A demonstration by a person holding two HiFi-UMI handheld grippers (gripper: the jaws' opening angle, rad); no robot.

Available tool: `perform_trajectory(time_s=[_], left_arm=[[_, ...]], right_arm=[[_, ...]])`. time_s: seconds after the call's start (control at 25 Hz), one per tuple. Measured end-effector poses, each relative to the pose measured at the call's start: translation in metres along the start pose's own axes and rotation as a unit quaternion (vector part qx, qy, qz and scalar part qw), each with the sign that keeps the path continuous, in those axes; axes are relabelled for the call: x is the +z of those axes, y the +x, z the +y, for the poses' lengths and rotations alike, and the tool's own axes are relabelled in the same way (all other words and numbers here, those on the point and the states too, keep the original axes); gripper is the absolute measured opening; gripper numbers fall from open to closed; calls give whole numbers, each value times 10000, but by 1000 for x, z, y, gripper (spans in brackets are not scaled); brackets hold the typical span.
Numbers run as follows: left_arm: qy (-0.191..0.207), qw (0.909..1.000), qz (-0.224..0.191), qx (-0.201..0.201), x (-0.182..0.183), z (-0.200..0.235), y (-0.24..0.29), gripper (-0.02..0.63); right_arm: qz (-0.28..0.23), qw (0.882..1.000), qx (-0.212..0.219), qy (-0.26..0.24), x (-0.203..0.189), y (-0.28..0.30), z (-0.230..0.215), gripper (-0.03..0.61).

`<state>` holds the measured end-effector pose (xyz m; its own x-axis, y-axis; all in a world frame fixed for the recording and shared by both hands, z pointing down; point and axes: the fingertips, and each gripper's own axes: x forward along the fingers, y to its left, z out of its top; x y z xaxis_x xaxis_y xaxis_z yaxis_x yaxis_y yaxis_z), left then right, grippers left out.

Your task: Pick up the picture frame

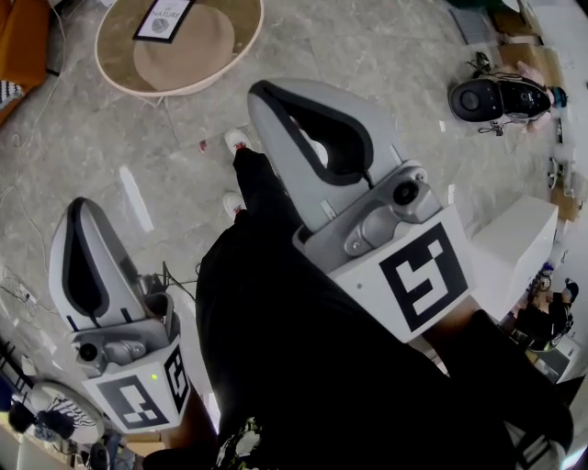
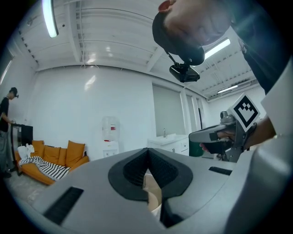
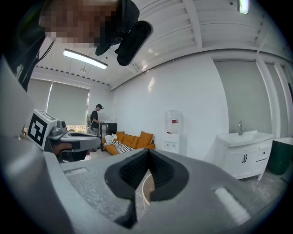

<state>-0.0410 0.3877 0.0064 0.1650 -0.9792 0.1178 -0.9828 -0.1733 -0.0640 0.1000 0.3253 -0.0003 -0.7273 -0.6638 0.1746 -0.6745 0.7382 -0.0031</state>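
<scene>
Noted ahead of you: water dispenser [image 2: 110, 135] against the white wall. Left of it, orange sofa [image 2: 55, 157] carrying a striped blanket [image 2: 43, 165]. Farther left, a person [image 2: 5, 119] standing. Right of the dispenser, white sink cabinet [image 2: 170, 142].

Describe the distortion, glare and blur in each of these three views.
Head view: heavy fisheye curve, even light, the picture frame at the top edge. Left gripper view: black vignetted corners, ceiling light blown out. Right gripper view: same vignette, ceiling strip glaring.

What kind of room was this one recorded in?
Probably a studio or lab space furnished like a home: an orange sofa, a water dispenser and a white sink cabinet stand along one wall.
</scene>
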Motion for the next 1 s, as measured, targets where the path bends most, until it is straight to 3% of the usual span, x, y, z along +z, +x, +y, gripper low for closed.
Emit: perform_trajectory(time_s=[0.6,1.0], left_arm=[[-165,9997,161,-29,-3,26,111,14],[-191,9996,192,86,-1,38,151,14]], right_arm=[[349,9989,279,157,-11,94,-62,-3],[354,9987,366,76,-2,126,-92,-3]])
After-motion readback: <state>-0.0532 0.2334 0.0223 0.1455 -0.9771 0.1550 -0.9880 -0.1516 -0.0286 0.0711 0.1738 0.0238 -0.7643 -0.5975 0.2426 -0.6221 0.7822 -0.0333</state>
